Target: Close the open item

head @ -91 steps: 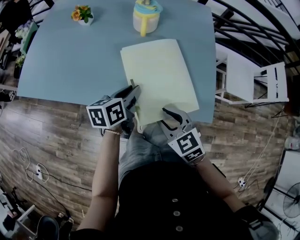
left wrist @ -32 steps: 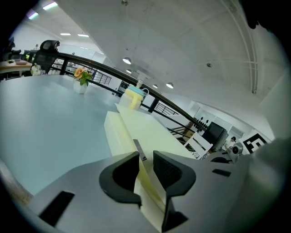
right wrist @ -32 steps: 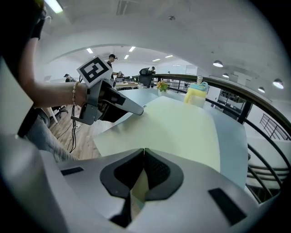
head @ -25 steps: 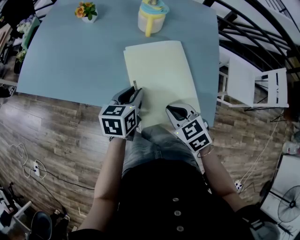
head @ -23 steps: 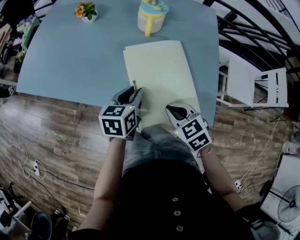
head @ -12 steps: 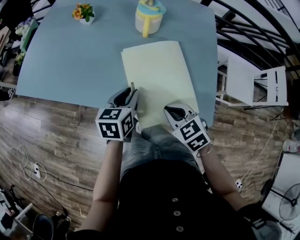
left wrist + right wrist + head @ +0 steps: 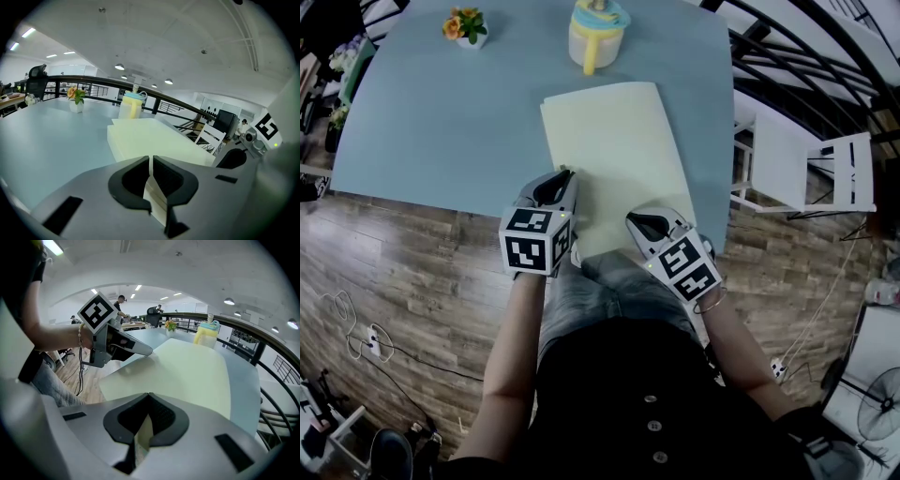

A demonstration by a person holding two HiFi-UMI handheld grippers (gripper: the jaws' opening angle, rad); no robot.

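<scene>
On the blue table [image 7: 441,112] the pale yellow folder [image 7: 614,150] lies flat, its near edge at the table's front, just before the person. No cover is lifted, so the closing fold looks not yet begun, though whether it lies open or shut I cannot tell.

Both forearms reach forward, claws angled down. The left gripper [image 7: 565,175] has just been closing and pinches a leaf at the near-left edge. The right gripper [image 7: 636,223] is clamped on the near-right corner.
</scene>
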